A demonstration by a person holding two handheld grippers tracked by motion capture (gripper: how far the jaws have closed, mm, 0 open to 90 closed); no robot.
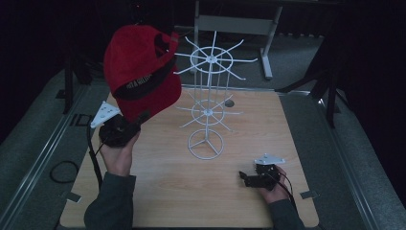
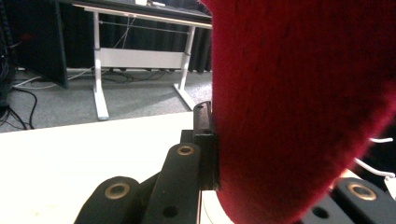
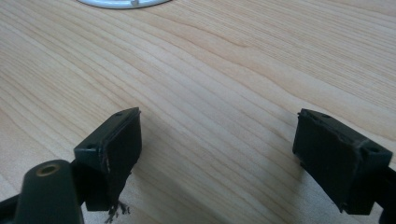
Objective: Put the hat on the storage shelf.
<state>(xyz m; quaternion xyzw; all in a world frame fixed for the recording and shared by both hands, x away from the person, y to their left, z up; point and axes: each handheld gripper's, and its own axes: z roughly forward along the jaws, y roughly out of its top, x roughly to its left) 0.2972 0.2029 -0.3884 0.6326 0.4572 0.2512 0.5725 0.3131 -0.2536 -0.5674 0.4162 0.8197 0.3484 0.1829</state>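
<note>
Wooden counter, pale grain, rounded corners, dark room around it.

Left gripper raised above the counter's left edge, held in the person's left hand. Its fingers are clamped on the brim of a red cap. The cap hangs up in the air over the far left part of the counter, crown towards the far edge, dark inner band with white lettering facing down and toward the near side; lettering too small to read. In the left gripper view the red cloth sits tight against the inner face of one black finger; the other finger is hidden behind the cloth.

White wire rack stands upright near the middle of the counter, closer to the far edge. Ring base on the wood, a thin centre post, two tiers of spokes fanning out. The cap is just beside the upper tier on its left, apart from it as far as I can tell.

Right gripper low by the near right corner, in the right hand, lying close to the wood. Its fingers stand well apart with bare wood between them. A sliver of the rack's ring base shows at the top of the right gripper view.

Grey floor either side of the counter; a white-legged desk frame beyond the far edge.
</note>
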